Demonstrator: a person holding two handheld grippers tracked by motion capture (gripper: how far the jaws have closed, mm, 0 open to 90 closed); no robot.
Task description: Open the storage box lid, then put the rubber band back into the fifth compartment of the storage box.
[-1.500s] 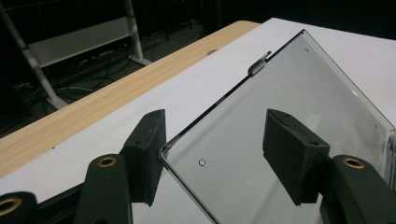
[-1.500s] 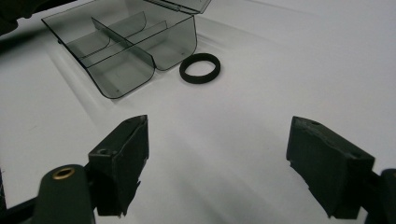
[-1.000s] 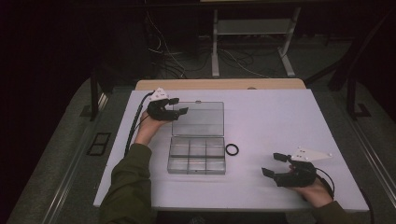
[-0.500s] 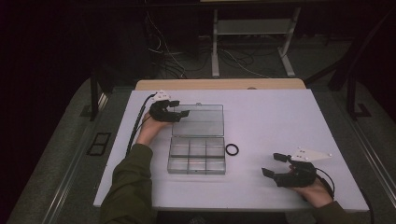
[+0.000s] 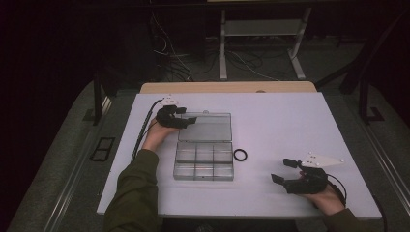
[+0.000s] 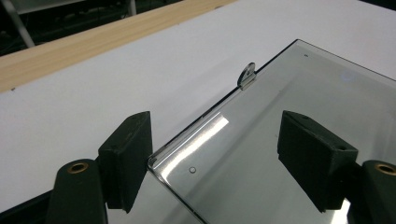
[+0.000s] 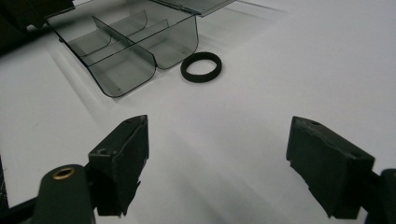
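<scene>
Near the table's left far corner, left gripper, jaws just widened, straddles the opened lid unclamped. Right gripper idles open. Risk: lid falling shut over compartments.

Clear smoky plastic, glossy and smooth, in the compartment box and its flat lid. Matt black rubbery ring just beside that box. Matt white tabletop, pale wood along its far edge.

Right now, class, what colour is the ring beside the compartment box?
Black ring, clearest in the right gripper view.
</scene>
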